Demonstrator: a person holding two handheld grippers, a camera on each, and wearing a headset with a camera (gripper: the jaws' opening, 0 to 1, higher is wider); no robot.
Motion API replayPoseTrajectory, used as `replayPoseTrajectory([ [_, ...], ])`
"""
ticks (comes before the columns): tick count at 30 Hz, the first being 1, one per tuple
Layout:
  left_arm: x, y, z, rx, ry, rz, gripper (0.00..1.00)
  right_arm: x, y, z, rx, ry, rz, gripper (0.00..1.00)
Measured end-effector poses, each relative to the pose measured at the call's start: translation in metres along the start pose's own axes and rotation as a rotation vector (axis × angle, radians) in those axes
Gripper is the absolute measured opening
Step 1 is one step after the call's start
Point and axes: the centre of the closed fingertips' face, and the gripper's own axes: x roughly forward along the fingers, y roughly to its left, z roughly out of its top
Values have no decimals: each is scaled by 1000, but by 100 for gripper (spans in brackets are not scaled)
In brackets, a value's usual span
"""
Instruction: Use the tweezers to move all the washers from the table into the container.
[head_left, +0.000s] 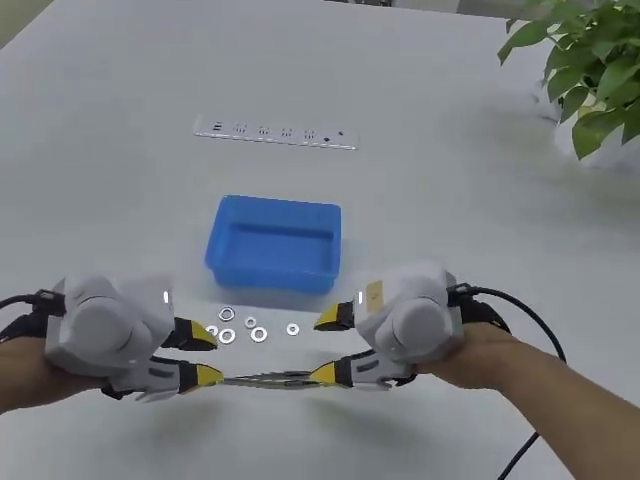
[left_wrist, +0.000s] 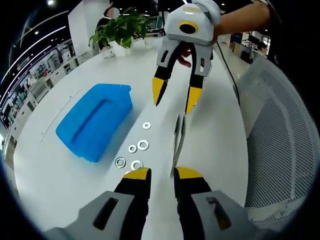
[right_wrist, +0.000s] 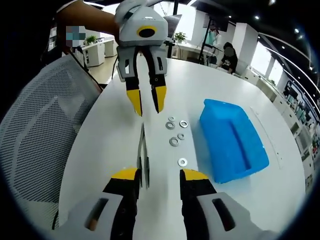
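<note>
Tweezers (head_left: 268, 379): slim, metallic, lying flat on the white table (head_left: 450, 200) between the two grippers. Washers (head_left: 259, 334): six small silver rings, loosely clustered between the tweezers and the blue container (head_left: 273, 243). Left gripper (head_left: 207, 355) and right gripper (head_left: 323, 347): jaws parted, grasping nothing. Each tweezer end lies at a yellow jaw tip; contact cannot be confirmed.
</note>
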Motion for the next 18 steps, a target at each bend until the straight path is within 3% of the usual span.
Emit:
replayPoseTrajectory([
  [18, 13, -12, -13, 97, 69, -80, 18, 23, 19, -3, -68, 63, 90, 20],
])
